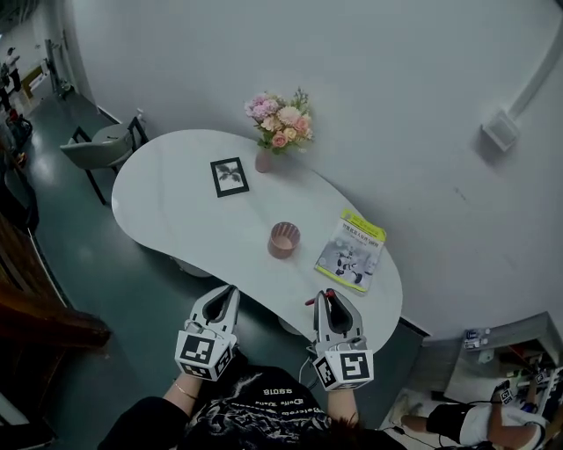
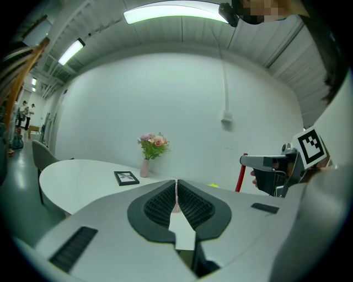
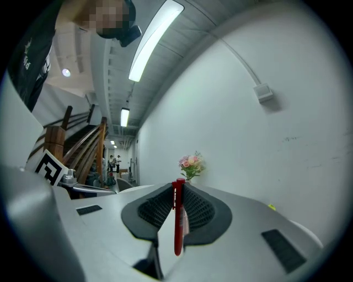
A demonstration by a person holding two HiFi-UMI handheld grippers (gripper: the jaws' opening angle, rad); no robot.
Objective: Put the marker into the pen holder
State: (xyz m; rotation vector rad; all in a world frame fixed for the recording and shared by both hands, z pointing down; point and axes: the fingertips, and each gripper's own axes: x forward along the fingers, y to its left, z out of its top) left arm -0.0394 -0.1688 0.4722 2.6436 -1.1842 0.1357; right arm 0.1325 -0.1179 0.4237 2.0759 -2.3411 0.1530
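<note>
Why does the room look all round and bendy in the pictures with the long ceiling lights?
Left gripper view: a wide-angle lens bows the wall and the ceiling light, and the corners go black. Right gripper view: the same bulging, yet the red marker between the jaws stays sharp. Head view: dimmer but much straighter, with the white table evenly lit and no harsh glare.

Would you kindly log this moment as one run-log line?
right gripper: shut on marker | left gripper: shut, empty | pen holder: on table
</note>
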